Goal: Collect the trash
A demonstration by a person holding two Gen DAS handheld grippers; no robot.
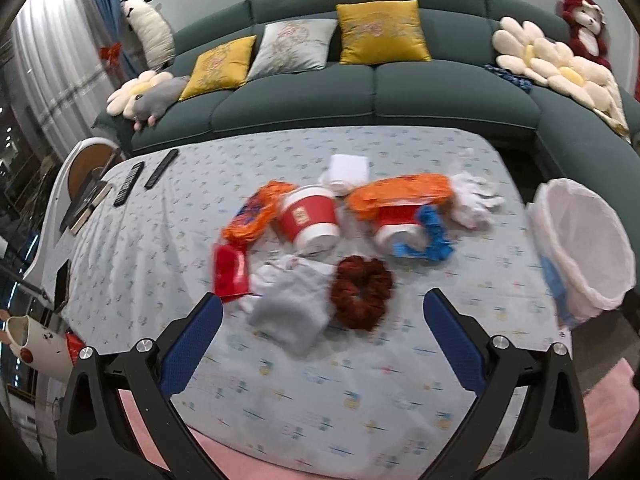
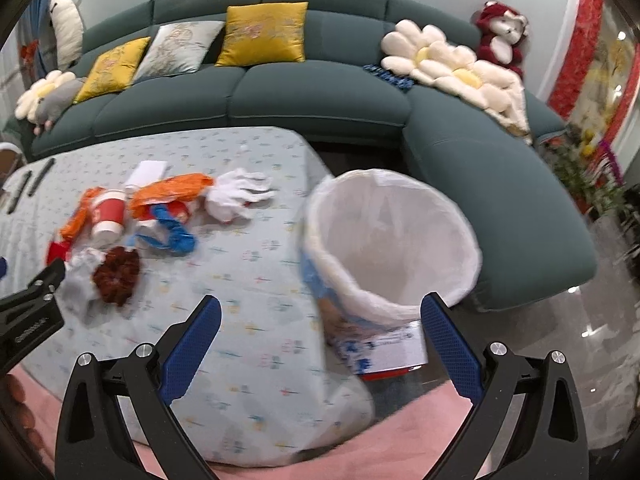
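Note:
Trash lies mid-table on the patterned cloth (image 1: pixel 320 392): two tipped red paper cups (image 1: pixel 308 218) (image 1: pixel 396 224), two orange wrappers (image 1: pixel 252 212) (image 1: pixel 400 192), a blue glove (image 1: pixel 430 236), a white glove (image 1: pixel 472 196), a red packet (image 1: pixel 230 274), a crumpled grey tissue (image 1: pixel 292 308) and a dark red scrunchie (image 1: pixel 362 294). My left gripper (image 1: pixel 323 300) is open, its fingers framing the tissue and scrunchie from the near side. A white-lined bin (image 2: pixel 392 240) stands tilted at the table's right edge. My right gripper (image 2: pixel 320 302) is open in front of the bin, holding nothing.
Two black remotes (image 1: pixel 128 184) (image 1: pixel 162 168), books (image 1: pixel 86 204) and a phone (image 1: pixel 62 284) lie along the table's left side. A white box (image 1: pixel 346 170) sits behind the cups. A green sofa (image 1: pixel 376 92) with cushions runs behind and right. Pink rug (image 2: pixel 400 432) lies below.

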